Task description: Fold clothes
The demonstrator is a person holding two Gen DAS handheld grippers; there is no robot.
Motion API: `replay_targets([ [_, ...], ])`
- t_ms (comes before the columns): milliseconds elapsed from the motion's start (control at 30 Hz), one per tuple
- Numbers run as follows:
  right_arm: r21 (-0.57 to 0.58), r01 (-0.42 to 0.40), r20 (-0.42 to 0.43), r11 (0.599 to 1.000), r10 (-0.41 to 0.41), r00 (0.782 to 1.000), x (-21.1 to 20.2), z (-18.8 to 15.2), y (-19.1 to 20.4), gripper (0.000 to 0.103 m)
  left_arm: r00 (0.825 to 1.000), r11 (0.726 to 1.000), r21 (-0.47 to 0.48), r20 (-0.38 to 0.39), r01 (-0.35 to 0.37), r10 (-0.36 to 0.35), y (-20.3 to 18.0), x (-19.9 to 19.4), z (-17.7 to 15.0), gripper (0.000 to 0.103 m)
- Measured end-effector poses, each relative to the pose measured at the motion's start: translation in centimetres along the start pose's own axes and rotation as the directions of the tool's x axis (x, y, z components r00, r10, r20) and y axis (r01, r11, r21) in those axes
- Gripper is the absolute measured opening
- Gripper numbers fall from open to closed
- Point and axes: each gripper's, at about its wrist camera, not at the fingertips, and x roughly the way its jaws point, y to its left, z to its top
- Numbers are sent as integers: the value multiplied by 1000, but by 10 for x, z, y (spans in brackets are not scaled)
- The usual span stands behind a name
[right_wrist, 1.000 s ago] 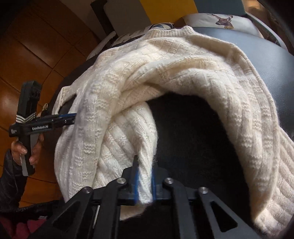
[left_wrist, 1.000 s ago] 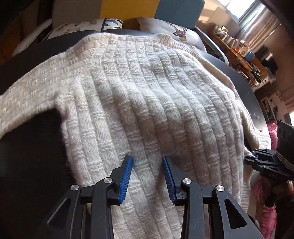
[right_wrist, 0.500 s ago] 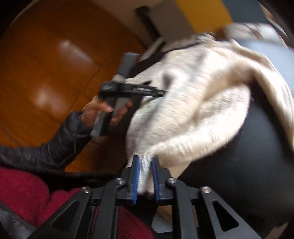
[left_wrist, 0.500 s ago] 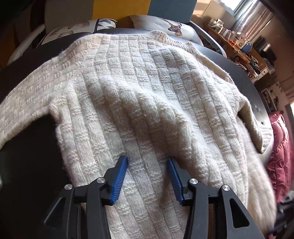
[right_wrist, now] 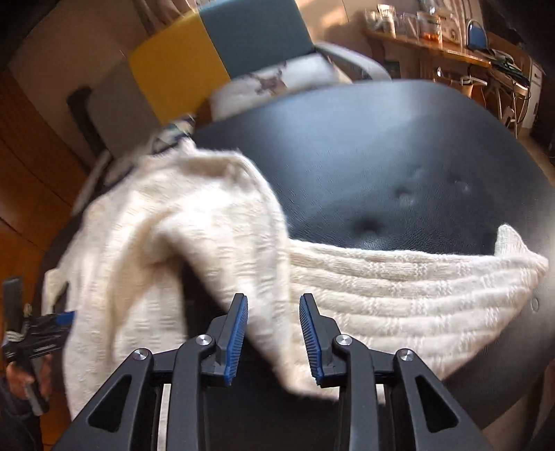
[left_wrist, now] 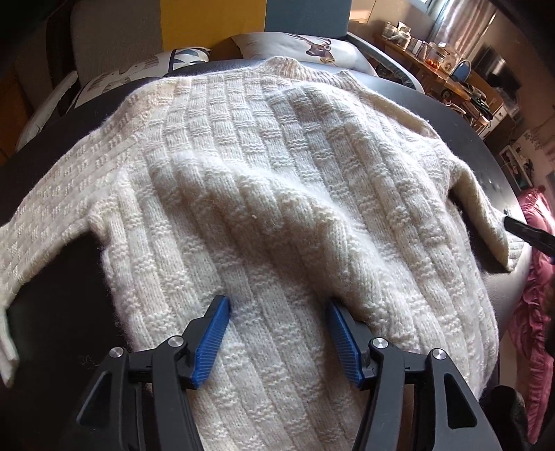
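A cream knitted sweater [left_wrist: 263, 194] lies spread over a black padded seat [left_wrist: 52, 312], collar at the far end. My left gripper [left_wrist: 277, 312] is open above the sweater's lower body, blue pads wide apart, nothing held. In the right wrist view the sweater [right_wrist: 166, 249] is blurred, with one sleeve [right_wrist: 399, 288] stretched rightward across the black seat [right_wrist: 399, 166]. My right gripper [right_wrist: 274, 305] is open, and the sweater's loose hem edge lies between and below its fingers. The left gripper [right_wrist: 45, 333] shows at the far left, held by a hand.
Patterned cushions [left_wrist: 312, 48] and yellow and blue panels [left_wrist: 211, 27] stand behind the seat. A cluttered wooden shelf [left_wrist: 447, 73] is at the far right. Pink fabric [left_wrist: 534, 277] lies beside the seat's right edge. A wooden wall [right_wrist: 34, 145] is on the left.
My right gripper let go of the sweater's hem and now stands open, swung toward the right sleeve. The left gripper stayed open and shifted slightly along the sweater body.
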Motion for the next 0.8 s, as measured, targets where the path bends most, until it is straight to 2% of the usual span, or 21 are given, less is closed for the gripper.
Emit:
replay_targets([
  [67, -19, -49, -27, 999, 48, 998, -1, -6, -7, 31, 1000, 1000, -24, 11, 7, -7, 8, -7, 1, 59],
  [167, -38, -32, 76, 999, 35, 996, -46, -28, -39, 31, 999, 999, -36, 38, -12, 13, 19, -24, 5, 59],
  [267, 68, 86, 107, 994, -93, 990, -82, -47, -97, 31, 996, 998, -56, 87, -8, 12, 23, -38, 10, 59],
  [367, 137, 231, 112, 963, -246, 963, -100, -66, -143, 31, 989, 995, -100, 147, 29, -14, 14, -47, 28, 59],
  [467, 92, 308, 129, 947, -318, 939, -103, -71, -163, 31, 977, 991, -117, 208, 66, -41, -3, -59, 41, 59],
  [500, 73, 302, 137, 951, -309, 941, -102, -69, -166, 31, 975, 991, -114, 217, 73, -46, -10, -60, 44, 59],
  [567, -14, 329, 135, 944, -324, 936, -94, -64, -165, 31, 974, 992, -100, 222, 79, -55, -26, -61, 47, 59],
  [600, -94, 349, 129, 932, -337, 933, -86, -60, -159, 31, 975, 993, -87, 217, 77, -57, -34, -59, 48, 59],
  [667, -257, 382, 112, 888, -366, 924, -71, -55, -147, 31, 980, 997, -59, 194, 58, -46, -47, -52, 49, 59],
  [700, -325, 411, 115, 852, -395, 911, -68, -54, -142, 31, 982, 998, -49, 187, 46, -36, -53, -48, 50, 59],
  [767, -452, 461, 131, 763, -454, 881, -61, -52, -134, 31, 986, 999, -42, 167, 34, -27, -60, -41, 51, 59],
  [800, -509, 493, 163, 705, -483, 860, -59, -52, -129, 31, 987, 998, -50, 159, 29, -21, -62, -37, 52, 59],
])
